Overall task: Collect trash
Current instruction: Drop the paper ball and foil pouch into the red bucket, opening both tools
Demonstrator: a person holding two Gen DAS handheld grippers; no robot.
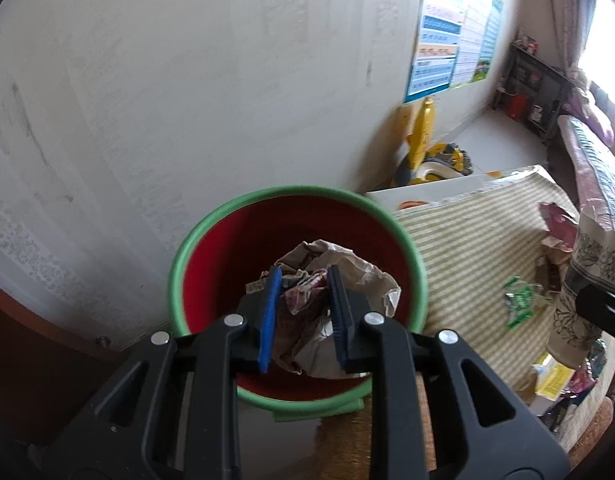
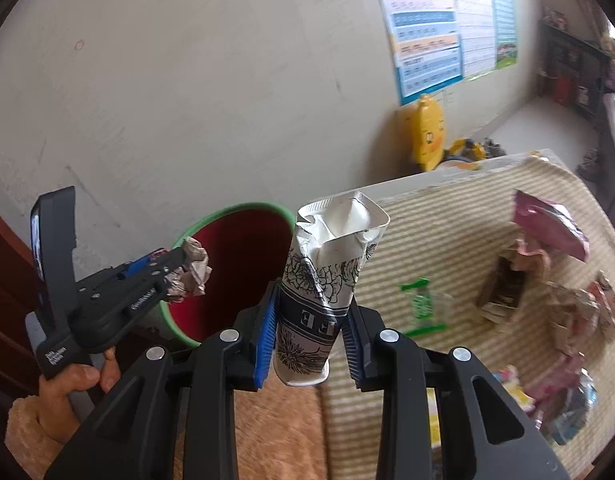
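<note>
Bin (image 1: 299, 196) sits under left gripper (image 1: 303, 276), clamped on crumpled paper (image 1: 339, 268); right gripper (image 2: 313, 288) pinches squashed cup (image 2: 327, 272).

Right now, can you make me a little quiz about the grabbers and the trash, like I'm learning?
1. True or false: the left gripper holds a crumpled paper wad over the red bin.
2. What does the right gripper squeeze? A) a banana B) a crushed paper cup with flower prints C) a spoon
3. Fill in: the green wrapper lies on the ______ cloth.

Key: 1. true. 2. B, the crushed paper cup. 3. striped.
</note>
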